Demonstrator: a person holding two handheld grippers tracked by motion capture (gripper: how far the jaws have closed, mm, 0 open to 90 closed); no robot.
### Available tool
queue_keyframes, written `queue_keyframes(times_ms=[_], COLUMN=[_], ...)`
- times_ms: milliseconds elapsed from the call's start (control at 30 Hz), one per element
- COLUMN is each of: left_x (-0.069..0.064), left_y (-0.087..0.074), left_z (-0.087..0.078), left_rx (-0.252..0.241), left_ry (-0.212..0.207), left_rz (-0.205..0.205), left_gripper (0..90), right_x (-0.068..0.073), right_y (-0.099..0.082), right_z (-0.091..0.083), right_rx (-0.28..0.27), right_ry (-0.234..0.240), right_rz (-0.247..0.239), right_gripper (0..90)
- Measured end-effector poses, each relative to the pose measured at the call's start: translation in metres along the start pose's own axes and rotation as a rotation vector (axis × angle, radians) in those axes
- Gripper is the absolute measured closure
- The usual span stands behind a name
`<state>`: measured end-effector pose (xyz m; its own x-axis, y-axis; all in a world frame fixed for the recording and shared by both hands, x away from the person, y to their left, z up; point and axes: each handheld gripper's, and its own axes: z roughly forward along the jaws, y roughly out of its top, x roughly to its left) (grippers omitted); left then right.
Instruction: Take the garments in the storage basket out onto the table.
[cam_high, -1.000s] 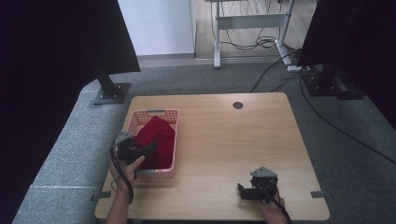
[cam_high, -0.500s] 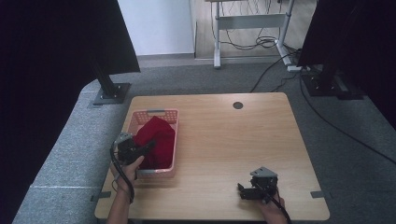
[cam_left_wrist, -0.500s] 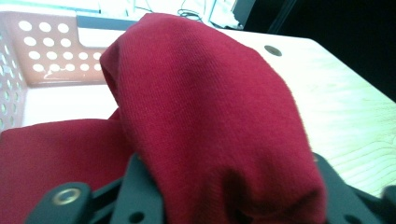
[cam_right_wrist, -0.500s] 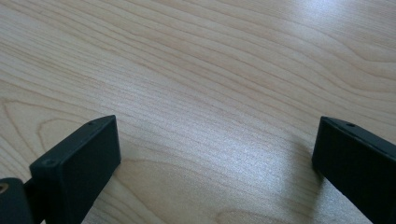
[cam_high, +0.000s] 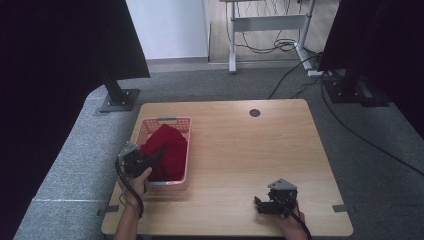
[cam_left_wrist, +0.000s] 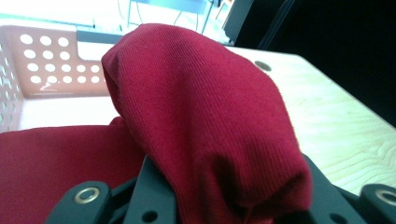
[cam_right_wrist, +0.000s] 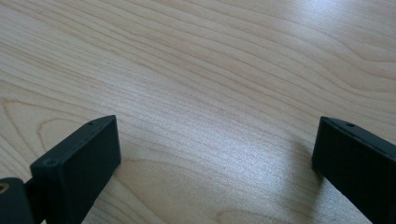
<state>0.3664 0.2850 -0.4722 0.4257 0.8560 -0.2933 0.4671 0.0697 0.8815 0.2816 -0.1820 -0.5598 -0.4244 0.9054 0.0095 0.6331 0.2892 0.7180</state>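
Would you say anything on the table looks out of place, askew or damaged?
Nothing stands out. The red cloth lies bunched in the pink basket, a fold gripped by the left gripper. The right gripper rests open on the bare wooden table.

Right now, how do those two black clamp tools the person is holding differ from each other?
The left gripper has just closed its fingers and pinches the red cloth in the pink basket; the right gripper has its fingers spread wide with nothing between them. The left gripper reaches over the basket, while the right gripper sits low on the bare table near its front edge. Both are black, hand-held and trail a cable.
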Motion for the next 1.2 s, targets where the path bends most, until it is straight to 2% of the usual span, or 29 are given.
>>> queue_keyframes(times_ms=[167,367,633,933,1200], left_x=[-0.003,-0.011,-0.011,-0.021,-0.021], left_y=[0.003,0.009,0.012,0.018,0.02], left_z=[-0.005,-0.013,-0.024,-0.032,-0.037], left_rx=[-0.029,-0.062,-0.13,-0.165,-0.195], left_ry=[-0.003,0.01,0.002,-0.015,-0.017], left_rz=[0.008,0.041,0.007,0.025,0.023], left_gripper=[71.3,71.9,71.8,71.7,71.6], right_x=[0.0,0.0,0.0,0.0,0.0], right_y=[0.0,0.0,0.0,0.0,0.0], right_z=[0.0,0.0,0.0,0.0,0.0], right_rx=[0.0,0.0,0.0,0.0,0.0], right_ry=[-0.001,-0.004,-0.004,-0.004,-0.004], right_rz=[0.001,0.005,0.005,0.004,0.004], right_gripper=[0.9,1.0,0.9,1.0,0.9])
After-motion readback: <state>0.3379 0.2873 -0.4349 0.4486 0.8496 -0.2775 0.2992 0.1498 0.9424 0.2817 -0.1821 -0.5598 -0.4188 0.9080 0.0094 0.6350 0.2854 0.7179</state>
